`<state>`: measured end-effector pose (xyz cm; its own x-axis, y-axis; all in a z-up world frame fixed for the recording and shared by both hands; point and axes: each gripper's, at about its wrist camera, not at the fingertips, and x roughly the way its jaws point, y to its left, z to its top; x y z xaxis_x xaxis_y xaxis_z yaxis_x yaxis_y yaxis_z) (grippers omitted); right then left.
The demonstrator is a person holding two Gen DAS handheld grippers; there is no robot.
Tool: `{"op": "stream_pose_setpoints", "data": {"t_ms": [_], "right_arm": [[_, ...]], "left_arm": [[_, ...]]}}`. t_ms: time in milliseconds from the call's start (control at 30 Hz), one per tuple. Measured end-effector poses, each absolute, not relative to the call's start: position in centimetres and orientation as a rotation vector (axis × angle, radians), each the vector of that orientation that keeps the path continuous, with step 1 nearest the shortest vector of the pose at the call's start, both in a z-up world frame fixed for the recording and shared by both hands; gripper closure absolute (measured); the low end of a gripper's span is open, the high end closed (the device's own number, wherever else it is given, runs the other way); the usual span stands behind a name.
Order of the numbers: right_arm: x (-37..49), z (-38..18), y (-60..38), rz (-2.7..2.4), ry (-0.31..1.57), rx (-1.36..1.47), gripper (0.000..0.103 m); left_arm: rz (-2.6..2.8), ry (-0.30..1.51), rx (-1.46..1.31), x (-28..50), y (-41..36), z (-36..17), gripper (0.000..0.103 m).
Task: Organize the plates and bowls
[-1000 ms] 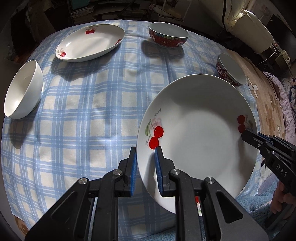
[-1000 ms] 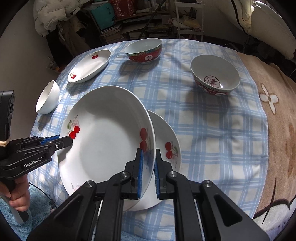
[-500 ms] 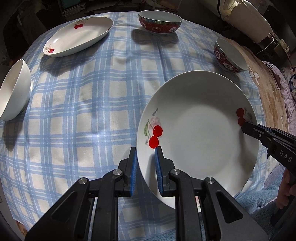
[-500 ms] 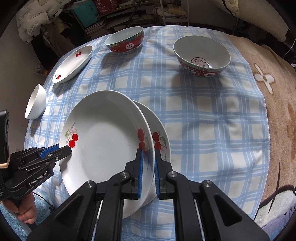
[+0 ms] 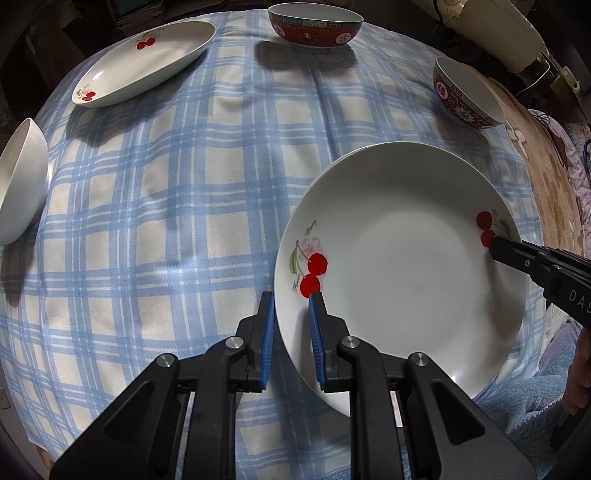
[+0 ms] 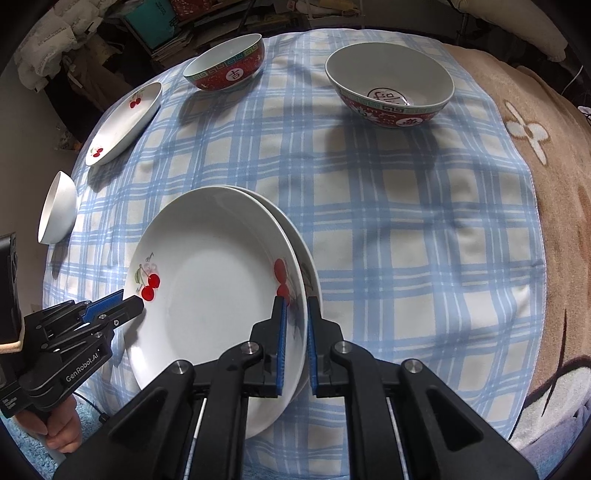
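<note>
A white cherry-print plate (image 5: 406,254) (image 6: 214,295) lies nearly flush on a second cherry plate (image 6: 295,236), whose rim shows at its right. My left gripper (image 5: 290,325) straddles the top plate's left rim, its jaws slightly apart around it. My right gripper (image 6: 295,332) straddles the right rim the same way. Each gripper shows in the other's view, the right one (image 5: 495,247) and the left one (image 6: 133,306). A third cherry plate (image 5: 147,59) (image 6: 125,122) lies far left.
A white bowl (image 5: 18,184) (image 6: 59,208) sits at the left edge of the blue plaid cloth (image 5: 166,221). Two red patterned bowls stand at the back: one in the middle (image 5: 314,27) (image 6: 227,62), one right (image 5: 465,92) (image 6: 391,81). A brown blanket (image 6: 561,184) lies right.
Both grippers have lowered the top plate onto the second plate, which is now almost covered. Both pairs of jaws have opened slightly around the rim.
</note>
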<state>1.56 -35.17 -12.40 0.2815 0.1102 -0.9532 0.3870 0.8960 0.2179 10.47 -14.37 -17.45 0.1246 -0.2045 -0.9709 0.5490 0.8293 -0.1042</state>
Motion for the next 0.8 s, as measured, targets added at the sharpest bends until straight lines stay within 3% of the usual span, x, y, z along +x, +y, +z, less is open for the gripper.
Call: {"op": "stream_pose_setpoints", "data": {"t_ms": [800], "right_arm": [[1.78, -11.99, -34.74, -0.261, 1.296, 0.337, 0.091]], "left_arm": [[-0.531, 1.322, 0.324, 10.53, -14.30, -17.47, 0.083]]}}
